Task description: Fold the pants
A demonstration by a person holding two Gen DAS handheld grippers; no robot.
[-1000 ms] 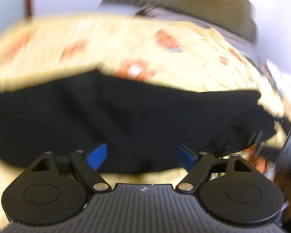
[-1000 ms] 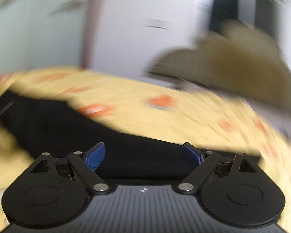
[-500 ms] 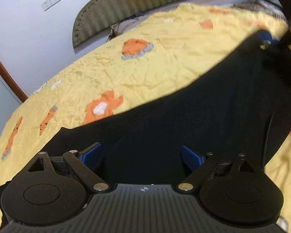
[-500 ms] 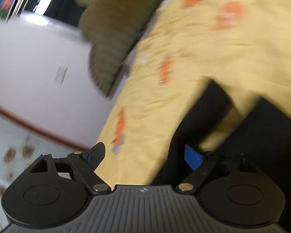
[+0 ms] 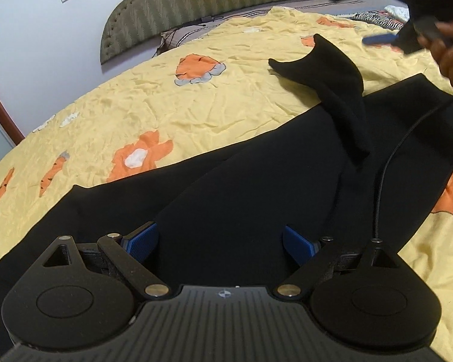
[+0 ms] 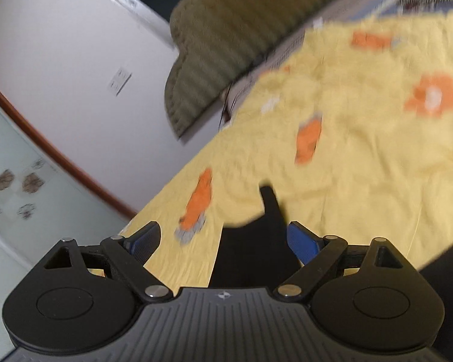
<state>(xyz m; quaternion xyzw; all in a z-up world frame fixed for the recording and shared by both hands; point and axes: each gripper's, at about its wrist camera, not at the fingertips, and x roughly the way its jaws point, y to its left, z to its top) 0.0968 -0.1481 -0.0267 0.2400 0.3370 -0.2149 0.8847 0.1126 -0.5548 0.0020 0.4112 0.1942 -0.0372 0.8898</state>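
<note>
Both my jaws stand spread: my left gripper [image 5: 217, 242] hovers over the matte black fabric pants [image 5: 256, 187], my right gripper [image 6: 223, 242] above their curled, pointed end. They lie on a wrinkled yellow bedsheet with orange patches [image 5: 154, 102], a ribbed olive headboard [image 5: 196, 3] beyond against a white wall [image 5: 30, 39].

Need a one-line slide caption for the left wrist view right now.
Open left gripper over black pants spread on a yellow bedsheet, one corner flipped up.
</note>
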